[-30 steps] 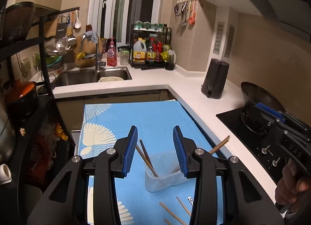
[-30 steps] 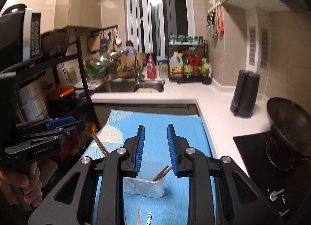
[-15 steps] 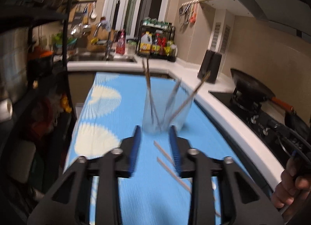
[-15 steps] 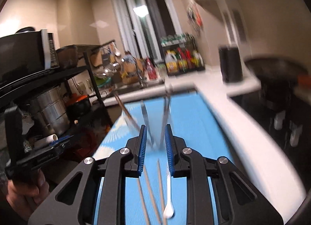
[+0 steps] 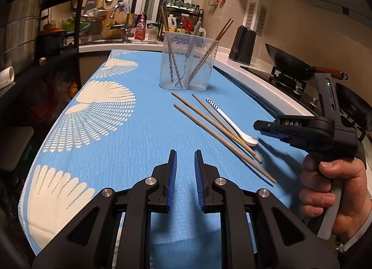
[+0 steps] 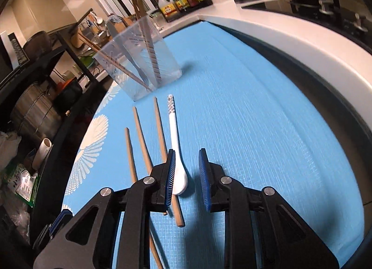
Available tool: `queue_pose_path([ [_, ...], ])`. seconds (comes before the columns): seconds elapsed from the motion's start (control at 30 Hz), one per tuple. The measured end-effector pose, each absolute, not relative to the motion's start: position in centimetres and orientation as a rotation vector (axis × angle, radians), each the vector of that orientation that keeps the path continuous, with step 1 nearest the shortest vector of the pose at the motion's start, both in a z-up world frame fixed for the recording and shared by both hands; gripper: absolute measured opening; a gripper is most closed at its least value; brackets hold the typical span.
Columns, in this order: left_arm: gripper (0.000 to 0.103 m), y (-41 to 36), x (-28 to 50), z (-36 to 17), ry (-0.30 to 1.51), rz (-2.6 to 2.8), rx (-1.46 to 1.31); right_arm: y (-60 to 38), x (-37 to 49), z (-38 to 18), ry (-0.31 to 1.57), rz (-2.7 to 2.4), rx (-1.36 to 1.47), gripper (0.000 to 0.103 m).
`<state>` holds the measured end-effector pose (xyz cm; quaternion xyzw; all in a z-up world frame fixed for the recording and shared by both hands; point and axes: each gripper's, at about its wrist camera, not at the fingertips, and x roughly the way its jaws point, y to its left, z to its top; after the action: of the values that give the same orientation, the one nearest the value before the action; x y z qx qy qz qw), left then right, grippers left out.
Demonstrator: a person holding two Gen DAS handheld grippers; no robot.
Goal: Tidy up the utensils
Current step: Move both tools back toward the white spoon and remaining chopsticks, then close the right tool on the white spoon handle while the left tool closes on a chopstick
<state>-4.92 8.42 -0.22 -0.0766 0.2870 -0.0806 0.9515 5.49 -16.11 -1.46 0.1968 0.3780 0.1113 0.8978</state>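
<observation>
hovering low over the blue tablecloth (image 5: pixel 144 129) now, both grippers have dropped from well above the clear plastic holder (image 5: pixel 188 64), which a moment ago sat below them and now stands in the upper middle of the left wrist view. the left gripper (image 5: pixel 185 176) has drawn its jaws in from fairly wide to a narrow gap with only cloth between them. the right gripper (image 6: pixel 184 173) has rolled, so its picture tilts, and its jaws, narrow, are opening a little over the bowl of the white spoon (image 6: pixel 177 169), whose handle runs up towards the holder; the pads do not look to be pressing it. three loose chopsticks (image 5: pixel 218 129) lie just beside the spoon, right of centre in the left view. to my eye the pick-up of a loose piece is about to begin, with chopsticks and a grey utensil already standing in the holder. the near ends of the chopsticks vanish under the right gripper's body, and whether its left pad touches the spoon i cannot tell.
</observation>
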Motion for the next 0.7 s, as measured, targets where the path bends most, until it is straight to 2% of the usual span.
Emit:
queue_pose_path([
  [0.47, 0.016, 5.7, -5.6, -1.0, 0.606, -0.213, -0.162, -14.8, 5.2, -3.2, 0.864, 0.257, 0.421, 0.023],
  [0.7, 0.016, 3.8, -5.2, -0.7, 0.637, -0.238, -0.186, -14.5, 4.9, -3.2, 0.875, 0.281, 0.418, 0.011],
])
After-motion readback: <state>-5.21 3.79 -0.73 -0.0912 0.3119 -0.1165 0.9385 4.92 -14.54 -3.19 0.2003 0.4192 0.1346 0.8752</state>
